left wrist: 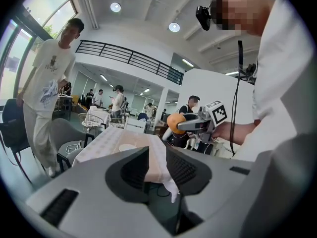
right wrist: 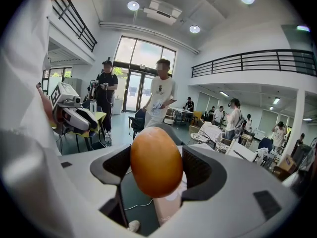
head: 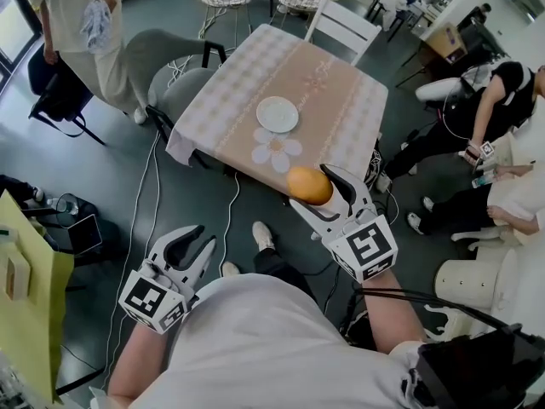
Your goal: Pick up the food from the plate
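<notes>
Right tongs (head: 312, 187) clamp a smooth orange egg-shaped food (right wrist: 156, 168) near the desk (head: 332, 92) edge. Left tongs (head: 203, 239) hang apart, empty. A white plate (head: 278, 114) sits on the desk.

Head view: food (head: 309, 185) covers part of the tabletop (head: 328, 92) near edge. Left gripper view: plate (left wrist: 127, 147) tiny, lower rim cut off by the jaws.
</notes>
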